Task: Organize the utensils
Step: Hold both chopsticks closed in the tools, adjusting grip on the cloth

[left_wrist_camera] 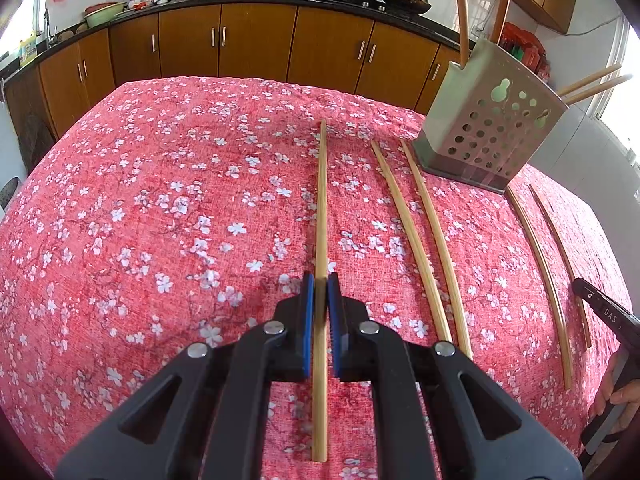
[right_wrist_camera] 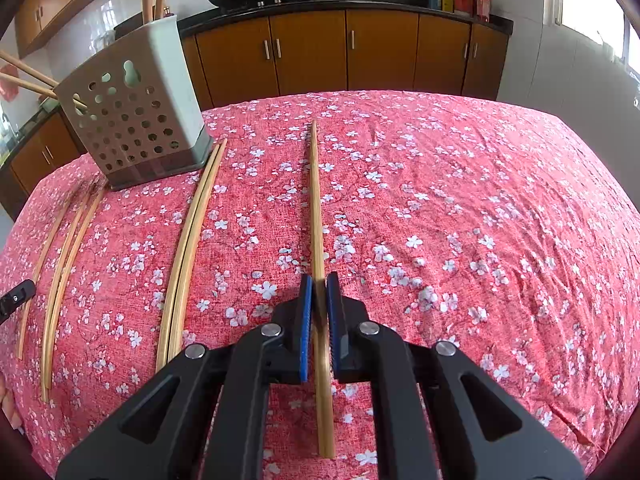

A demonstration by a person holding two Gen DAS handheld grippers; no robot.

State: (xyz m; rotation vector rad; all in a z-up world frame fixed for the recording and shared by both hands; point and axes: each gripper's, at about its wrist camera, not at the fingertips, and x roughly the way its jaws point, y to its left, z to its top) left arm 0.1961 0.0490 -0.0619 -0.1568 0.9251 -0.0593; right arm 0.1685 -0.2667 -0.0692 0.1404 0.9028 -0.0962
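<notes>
chopsticks [left_wrist_camera: 416, 236] — six flat on the cloth [left_wrist_camera: 160, 240], each gripper [left_wrist_camera: 321, 280] clenched on one.

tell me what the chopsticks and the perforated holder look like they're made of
Chopsticks, such as the one in the left gripper: most likely bamboo or pale wood, matte, tan with fine lengthwise grain. Holder: seemingly brushed stainless steel, grey with a dull sheen and cleanly punched round holes, though plastic cannot be excluded.
</notes>
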